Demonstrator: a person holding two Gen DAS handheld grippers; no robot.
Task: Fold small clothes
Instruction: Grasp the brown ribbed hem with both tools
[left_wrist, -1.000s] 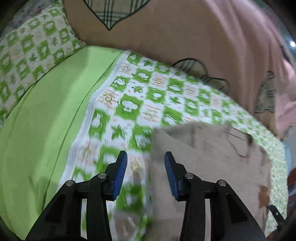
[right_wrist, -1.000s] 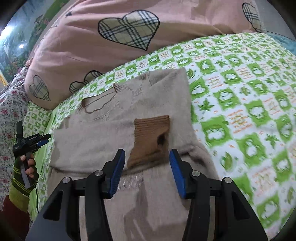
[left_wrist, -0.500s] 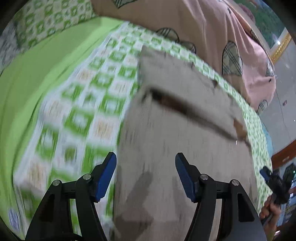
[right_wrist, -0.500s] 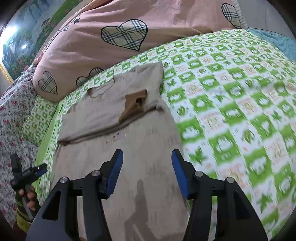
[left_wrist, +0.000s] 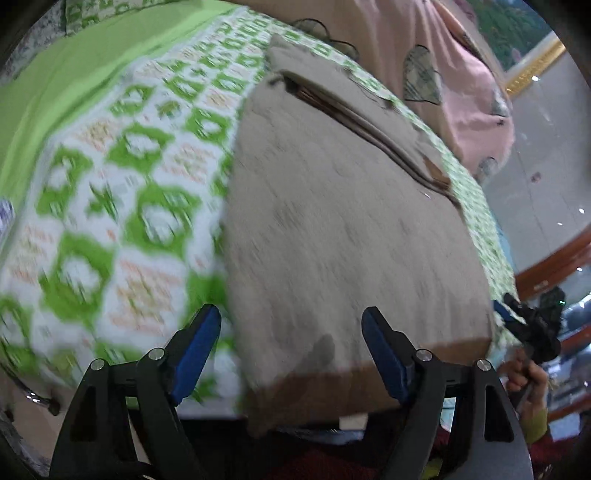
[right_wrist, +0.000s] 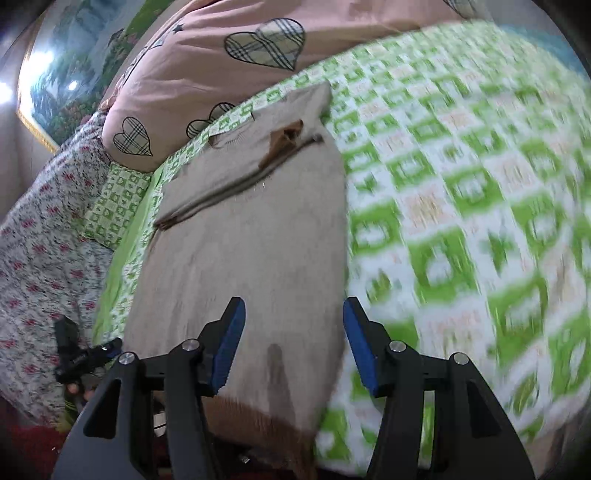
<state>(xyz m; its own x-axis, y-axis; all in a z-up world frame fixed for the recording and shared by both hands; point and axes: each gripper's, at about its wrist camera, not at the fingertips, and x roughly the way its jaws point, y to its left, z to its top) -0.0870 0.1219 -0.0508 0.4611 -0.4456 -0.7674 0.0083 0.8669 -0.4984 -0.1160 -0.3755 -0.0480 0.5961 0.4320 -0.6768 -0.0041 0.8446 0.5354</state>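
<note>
Sweater (right_wrist: 243, 236) flat on bedspread (right_wrist: 461, 206), sleeves folded across chest at 12 o'clock, brown hem (left_wrist: 362, 384) at 6 o'clock. Left gripper (left_wrist: 291, 350) jaws opening, wide, empty, over hem corner. Right gripper (right_wrist: 291, 345) half open, empty. Hem-to-collar fold left.

The left tongs (left_wrist: 291, 349) point steeply downward, their blue-padded jaws spread wide and opening further, with nothing pressed between the pads. The right tongs (right_wrist: 291, 345) also tilt downward, jaws parted at a middling gap and gripping nothing. Each view catches the opposite tool at its edge: the person's right hand (left_wrist: 526, 374) wrapped around its handle, and fingers of the left hand (right_wrist: 75, 389) just visible under the other black handle.
</note>
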